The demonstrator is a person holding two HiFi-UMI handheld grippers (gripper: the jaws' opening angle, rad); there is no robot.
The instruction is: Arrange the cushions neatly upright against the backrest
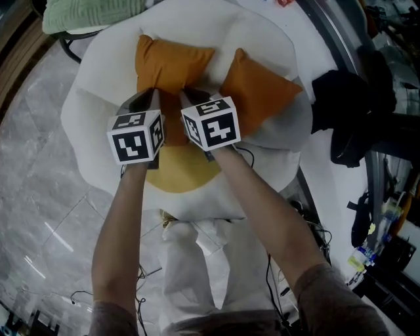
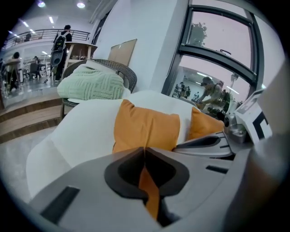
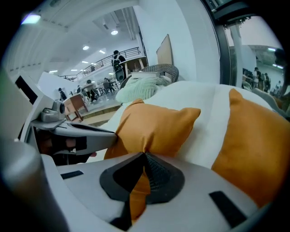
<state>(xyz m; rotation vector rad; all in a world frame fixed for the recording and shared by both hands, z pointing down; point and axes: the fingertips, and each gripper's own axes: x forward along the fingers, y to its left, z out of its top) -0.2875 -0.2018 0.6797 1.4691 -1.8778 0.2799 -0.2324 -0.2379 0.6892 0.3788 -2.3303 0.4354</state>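
Note:
An orange cushion stands against the backrest of a white round chair. Both grippers pinch its near edge. My left gripper is shut on the fabric, and an orange fold runs between its jaws. My right gripper is shut on the same cushion, with fabric caught at its tips. A second orange cushion leans tilted at the right, untouched. In the left gripper view it sits behind the right gripper's jaw.
A yellow round seat pad lies under the grippers. A green folded blanket rests on a wicker chair behind at the left. Dark clothing hangs at the right. Cables trail over the marble floor.

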